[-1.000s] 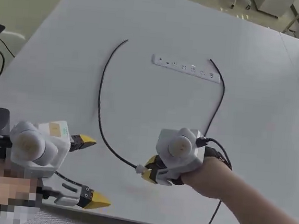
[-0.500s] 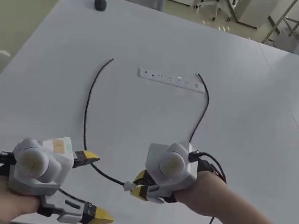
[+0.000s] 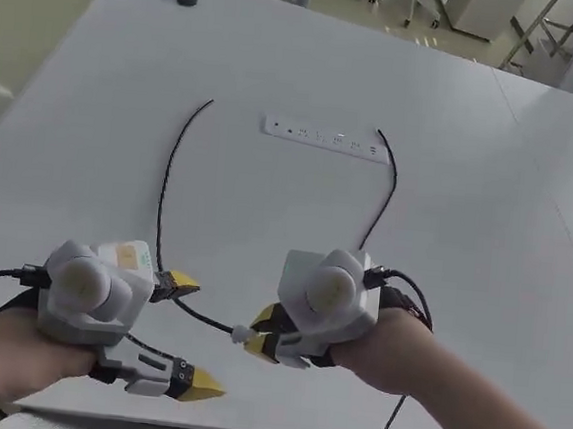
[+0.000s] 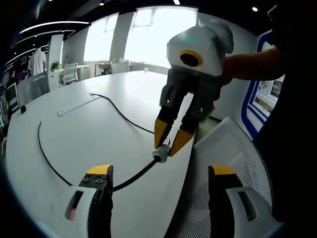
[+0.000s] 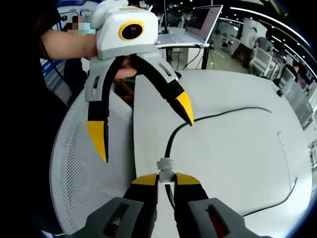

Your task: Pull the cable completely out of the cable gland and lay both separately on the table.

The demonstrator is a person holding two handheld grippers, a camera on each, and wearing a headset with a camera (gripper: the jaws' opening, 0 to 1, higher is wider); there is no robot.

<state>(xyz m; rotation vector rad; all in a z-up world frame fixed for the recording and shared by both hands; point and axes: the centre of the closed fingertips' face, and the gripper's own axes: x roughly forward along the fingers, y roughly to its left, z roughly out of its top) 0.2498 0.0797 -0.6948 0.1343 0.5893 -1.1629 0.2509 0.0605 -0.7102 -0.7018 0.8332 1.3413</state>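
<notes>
The cable is laid in a long curve across the white worktop, and its near stretch is threaded through the cable gland. The cable gland is clamped between the jaws of the right hand-held gripper near the front edge. The left hand-held gripper is held just beside it, jaws wide apart, with the cable close to one tip. A power strip is seen farther back
</notes>
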